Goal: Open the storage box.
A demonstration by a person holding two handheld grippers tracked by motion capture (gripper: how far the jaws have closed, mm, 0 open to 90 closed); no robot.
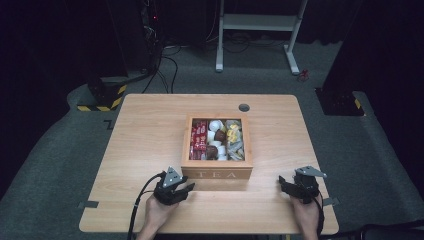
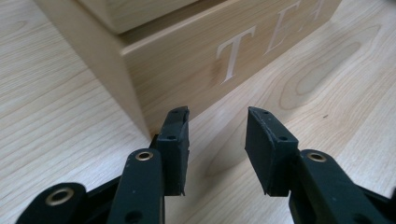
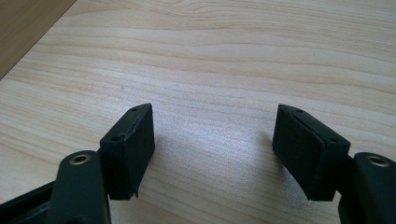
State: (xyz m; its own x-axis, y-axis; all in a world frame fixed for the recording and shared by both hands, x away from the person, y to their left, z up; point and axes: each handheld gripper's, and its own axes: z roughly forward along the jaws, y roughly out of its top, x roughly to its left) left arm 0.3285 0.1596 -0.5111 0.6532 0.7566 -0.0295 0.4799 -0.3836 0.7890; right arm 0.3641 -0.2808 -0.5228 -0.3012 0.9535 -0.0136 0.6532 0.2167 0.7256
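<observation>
Near the table's [image 1: 140, 130] front edge, an open wooden tea box [image 1: 217, 174] sits centred; left gripper [image 2: 217, 135] gapes narrowly at its corner, right gripper [image 3: 212, 140] spreads wide over bare wood.

Tea box [image 1: 217, 172]: centre of table [image 1: 145, 125].
Left gripper [image 1: 186, 188]: just beside box's near-left corner.
Right gripper [image 1: 283, 181]: right of box, apart.

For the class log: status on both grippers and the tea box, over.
Left gripper open, at tea box front corner. Right gripper open, over bare table. Nothing held, nothing blocking.
</observation>
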